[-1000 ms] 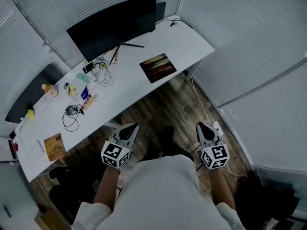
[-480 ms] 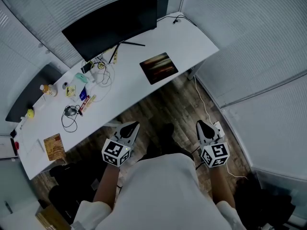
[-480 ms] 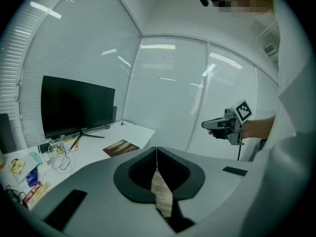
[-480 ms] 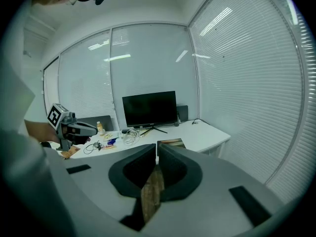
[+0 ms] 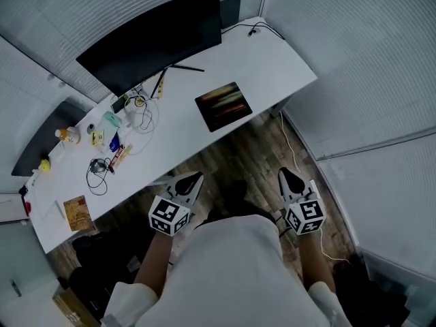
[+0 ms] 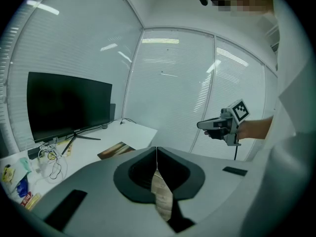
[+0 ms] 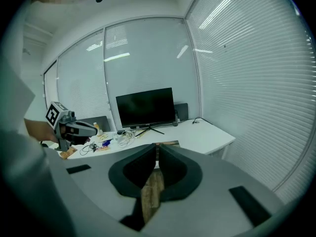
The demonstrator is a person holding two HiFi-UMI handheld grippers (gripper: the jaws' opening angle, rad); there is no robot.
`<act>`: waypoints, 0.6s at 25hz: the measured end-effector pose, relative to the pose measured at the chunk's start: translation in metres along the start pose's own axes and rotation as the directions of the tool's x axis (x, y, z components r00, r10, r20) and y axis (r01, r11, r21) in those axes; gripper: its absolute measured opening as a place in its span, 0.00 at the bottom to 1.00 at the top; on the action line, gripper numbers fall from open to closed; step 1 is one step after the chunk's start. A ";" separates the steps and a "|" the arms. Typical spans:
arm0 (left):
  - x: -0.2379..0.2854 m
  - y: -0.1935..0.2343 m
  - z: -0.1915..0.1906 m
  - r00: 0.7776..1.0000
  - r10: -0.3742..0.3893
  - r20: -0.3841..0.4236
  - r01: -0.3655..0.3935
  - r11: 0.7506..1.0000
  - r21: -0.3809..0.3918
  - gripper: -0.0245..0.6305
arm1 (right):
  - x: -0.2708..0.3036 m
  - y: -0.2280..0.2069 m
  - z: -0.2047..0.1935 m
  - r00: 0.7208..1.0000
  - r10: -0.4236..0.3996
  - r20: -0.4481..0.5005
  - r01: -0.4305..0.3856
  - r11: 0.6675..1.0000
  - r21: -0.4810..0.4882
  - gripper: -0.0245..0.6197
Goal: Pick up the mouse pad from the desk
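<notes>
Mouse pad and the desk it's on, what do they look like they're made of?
Mouse pad: a thin, flexible-looking sheet lying flat, dark with a brown-orange streaked print. It is probably a printed cloth or rubber mat, but the weave is too small to make out.
Desk: a plain white, smooth top with a soft, even look and a thin edge. It is likely laminate-coated board, though painted wood can't be ruled out.

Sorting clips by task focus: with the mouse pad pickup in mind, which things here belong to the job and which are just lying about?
Job: mouse pad, desk, left hand-held gripper, right hand-held gripper, both shut and empty.
Lying about: monitor, black cable, bottle, book.
</notes>
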State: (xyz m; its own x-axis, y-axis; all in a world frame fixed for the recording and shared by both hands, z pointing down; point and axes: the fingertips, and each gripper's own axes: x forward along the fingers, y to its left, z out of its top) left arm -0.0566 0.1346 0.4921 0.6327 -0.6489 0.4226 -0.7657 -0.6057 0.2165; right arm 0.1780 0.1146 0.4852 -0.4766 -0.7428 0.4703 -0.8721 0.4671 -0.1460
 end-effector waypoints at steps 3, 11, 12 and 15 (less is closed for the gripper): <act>0.021 0.002 0.010 1.000 0.012 -0.007 -0.012 1.000 -0.004 0.07 | 0.015 -0.020 0.007 1.000 0.018 -0.006 -0.018 1.000 0.005 0.10; 0.071 0.009 0.023 0.998 0.057 -0.041 -0.058 0.998 -0.026 0.07 | 0.054 -0.061 0.005 0.994 0.083 -0.068 -0.082 0.996 0.018 0.10; 0.076 0.010 0.023 0.997 0.062 -0.047 -0.064 0.998 -0.027 0.07 | 0.058 -0.064 0.005 0.993 0.091 -0.073 -0.089 0.996 0.019 0.10; 0.086 0.012 0.023 0.995 0.079 -0.064 -0.081 0.996 -0.027 0.07 | 0.067 -0.075 0.003 0.990 0.109 -0.084 -0.107 0.994 0.028 0.10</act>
State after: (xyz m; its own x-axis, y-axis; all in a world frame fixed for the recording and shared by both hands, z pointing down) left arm -0.0084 0.0607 0.5110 0.5615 -0.6639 0.4940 -0.8172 -0.5387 0.2049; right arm 0.2114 0.0283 0.5245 -0.5576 -0.6444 0.5233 -0.8189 0.5301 -0.2198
